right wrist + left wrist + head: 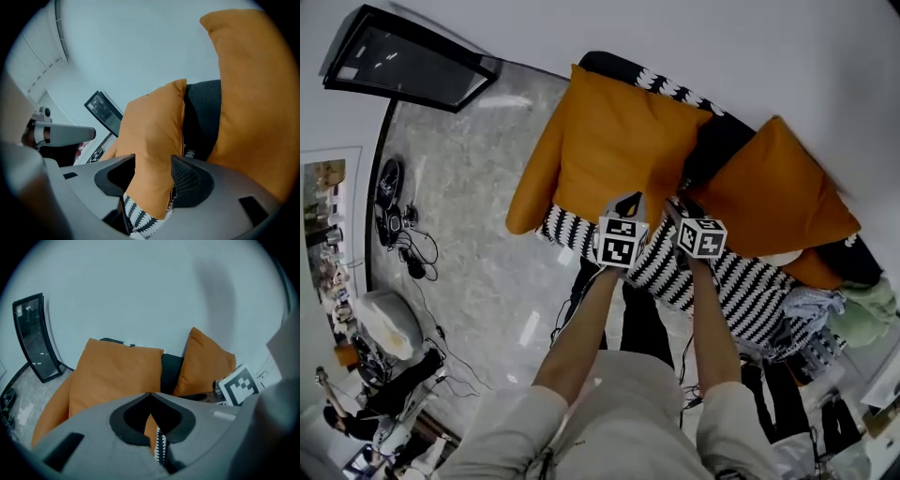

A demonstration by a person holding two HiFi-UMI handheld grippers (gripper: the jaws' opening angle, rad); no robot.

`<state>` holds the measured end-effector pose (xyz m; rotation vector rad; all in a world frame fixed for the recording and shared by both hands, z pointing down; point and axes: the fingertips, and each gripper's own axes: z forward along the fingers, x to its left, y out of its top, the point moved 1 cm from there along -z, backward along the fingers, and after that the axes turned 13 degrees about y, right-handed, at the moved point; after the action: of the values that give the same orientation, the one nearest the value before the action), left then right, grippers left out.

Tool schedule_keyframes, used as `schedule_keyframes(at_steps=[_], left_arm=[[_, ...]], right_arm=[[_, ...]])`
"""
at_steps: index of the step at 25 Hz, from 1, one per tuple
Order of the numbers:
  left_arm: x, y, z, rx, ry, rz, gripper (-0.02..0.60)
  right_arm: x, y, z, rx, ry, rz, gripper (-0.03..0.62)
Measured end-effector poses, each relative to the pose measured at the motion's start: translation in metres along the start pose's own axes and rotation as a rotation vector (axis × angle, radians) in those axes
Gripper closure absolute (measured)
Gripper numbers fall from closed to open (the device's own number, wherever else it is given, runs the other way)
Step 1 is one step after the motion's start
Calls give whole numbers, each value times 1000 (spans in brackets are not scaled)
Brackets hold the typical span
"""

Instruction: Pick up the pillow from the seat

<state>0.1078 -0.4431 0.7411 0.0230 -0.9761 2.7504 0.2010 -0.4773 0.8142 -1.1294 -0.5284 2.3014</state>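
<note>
**Pillow on seat, grasp not yet secured: 1 gripper closed, 1 straddling a corner**

The pillow (pixel 609 141), orange and square, leans against the dark backrest (pixel 204 117) at the left end of the seat (pixel 741 291). Its near edge is down on the seat cover, and it is not lifted.

The right gripper (pixel 153 165) has its fingers (pixel 190 178) apart, 1 on either side of the pillow's near lower corner. The fabric lies against both inner faces with no visible pinch. The left gripper (pixel 150 394) sits just left of it at the same near edge, fingers together at the tips. A sliver of orange cloth and patterned cover shows in the gap behind the tips. Whether any cloth is caught there cannot be settled.

Risks, as judged:
1. Closing on the corner alone may take only loose cloth, so the filling sags and the pillow slips or swings on the lift.
2. The seat cover lies directly under the corner and could be caught with it and dragged.
3. A second orange pillow (pixel 773 197) leans near on the right, apart from the first. A swinging lift could knock it over.

Materials:
- The pillow is matt woven cloth with a seamed edge and pointed corners. It is soft and well filled, and likely to yield under the fingers.
- The seat cover looks knitted, in black and white zigzag.
- The finger pads are dark and ribbed.
- The floor (pixel 478 244) to the left is pale polished stone.
</note>
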Motion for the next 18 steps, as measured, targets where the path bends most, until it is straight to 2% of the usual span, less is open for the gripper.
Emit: schedule_keyframes(at_steps=[2,5,12,14,18], left_arm=[[-2,-7,12,1,2,2,574],[-4,-27,30,17,1,4,574],[-1,-71,62,57,5,-2,574],[0,-78,69,62,5,1,572],[5,-92,78,74,4,8,574]], right_arm=[[-11,-6,15,17,40,16,370],[-27,-17,36,36,95,32,359],[-64,-34,68,27,95,5,274],[-65,-36,78,8,143,16,252],[-67,-33,92,-79,292,69,191]])
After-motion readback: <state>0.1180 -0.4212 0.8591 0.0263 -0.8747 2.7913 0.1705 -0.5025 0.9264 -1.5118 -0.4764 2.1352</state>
